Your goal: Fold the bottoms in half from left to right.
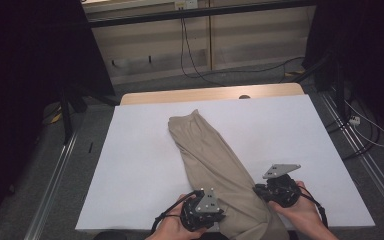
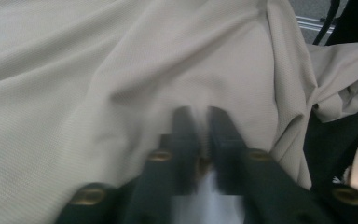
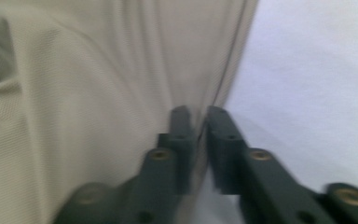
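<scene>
Beige cloth sits pinched between both sets of jaws: the left gripper is closed on the near left edge of the folded garment, the right gripper on its near right edge. From there the garment runs away up the white desk, its long axis slanting toward the far left. Both hands flank the near end about equally, so any pull starts there.

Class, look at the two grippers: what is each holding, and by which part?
Both hold the beige garment: the left gripper pinches fabric near its left edge, the right gripper pinches its right edge, both at the near end.
</scene>
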The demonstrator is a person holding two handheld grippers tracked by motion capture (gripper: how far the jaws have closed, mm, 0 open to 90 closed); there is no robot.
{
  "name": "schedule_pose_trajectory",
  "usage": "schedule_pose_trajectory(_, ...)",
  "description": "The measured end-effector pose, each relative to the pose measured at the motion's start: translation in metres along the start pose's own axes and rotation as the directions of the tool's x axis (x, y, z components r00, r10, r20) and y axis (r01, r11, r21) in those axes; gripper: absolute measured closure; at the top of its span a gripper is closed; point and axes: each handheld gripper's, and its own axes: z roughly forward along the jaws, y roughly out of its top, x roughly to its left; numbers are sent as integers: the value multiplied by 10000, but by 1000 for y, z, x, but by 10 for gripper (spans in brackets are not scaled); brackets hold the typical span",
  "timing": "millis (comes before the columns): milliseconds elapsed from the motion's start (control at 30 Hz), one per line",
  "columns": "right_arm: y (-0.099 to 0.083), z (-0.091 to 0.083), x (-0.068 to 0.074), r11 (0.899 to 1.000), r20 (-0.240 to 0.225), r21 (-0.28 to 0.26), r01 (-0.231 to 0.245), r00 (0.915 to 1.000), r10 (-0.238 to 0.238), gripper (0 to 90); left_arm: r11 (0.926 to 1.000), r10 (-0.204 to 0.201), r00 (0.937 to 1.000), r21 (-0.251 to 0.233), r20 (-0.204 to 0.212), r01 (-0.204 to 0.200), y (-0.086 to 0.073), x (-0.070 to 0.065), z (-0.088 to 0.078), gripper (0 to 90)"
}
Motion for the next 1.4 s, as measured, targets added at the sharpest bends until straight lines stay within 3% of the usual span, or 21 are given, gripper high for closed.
schedule_pose_trajectory(100,0,0,3,9999,28,40,-104,9999,104,900,9998,60,9995,178,-298,-54,-1,-6,-3,878)
schedule_pose_trajectory(200,-1,-3,4,9998,-35,15,-201,9998,201,900,9993,-155,9997,336,-201,162,-4,-7,-8,884)
schedule_pose_trajectory(267,-5,-6,5,9996,-229,23,-272,9994,273,900,9982,-492,9988,355,79,489,-7,-7,-13,885)
schedule_pose_trajectory(367,-11,-11,11,9996,-412,46,-287,9987,289,900,9975,-606,9980,370,154,600,-10,-8,-15,885)
schedule_pose_trajectory(800,-38,-32,47,9998,-1141,176,-115,9934,134,900,9947,-773,9939,732,786,715,-26,-31,-32,883)
schedule_pose_trajectory(933,-46,-36,62,9994,-1594,315,105,9872,-53,900,9942,-991,9878,546,1198,931,-33,-36,-39,880)
schedule_pose_trajectory(1000,-46,-37,64,9993,-1641,318,183,9864,-128,900,9955,-898,9901,390,1078,861,-33,-35,-42,877)
schedule_pose_trajectory(1033,-45,-37,63,9996,-1689,196,195,9855,-159,891,9939,-1101,9865,83,1210,1099,-33,-34,-43,869)
schedule_pose_trajectory(1100,-40,-37,58,9997,-1495,-166,195,9885,-217,793,9888,-1405,9831,-334,1176,1453,-31,-28,-47,782)
schedule_pose_trajectory(1167,-33,-35,51,9991,-1288,-415,52,9916,-105,660,9856,-1530,9846,-594,839,1583,-31,-21,-49,703)
schedule_pose_trajectory(1233,-25,-32,42,9978,-1173,-661,-87,9931,8,601,9749,-1967,9778,-911,722,2029,-30,-13,-52,613)
schedule_pose_trajectory(1300,-17,-28,35,9952,-989,-969,-103,9951,7,523,9707,-2098,9776,-1168,163,2102,-29,-6,-54,492)
schedule_pose_trajectory(1367,-10,-24,27,9928,-913,-1189,-169,9958,60,471,9600,-2412,9701,-1527,-257,2346,-29,1,-56,428)
schedule_pose_trajectory(1400,-7,-23,24,9907,-765,-1343,-209,9970,106,421,9547,-2610,9639,-1624,-534,2495,-29,6,-56,341)
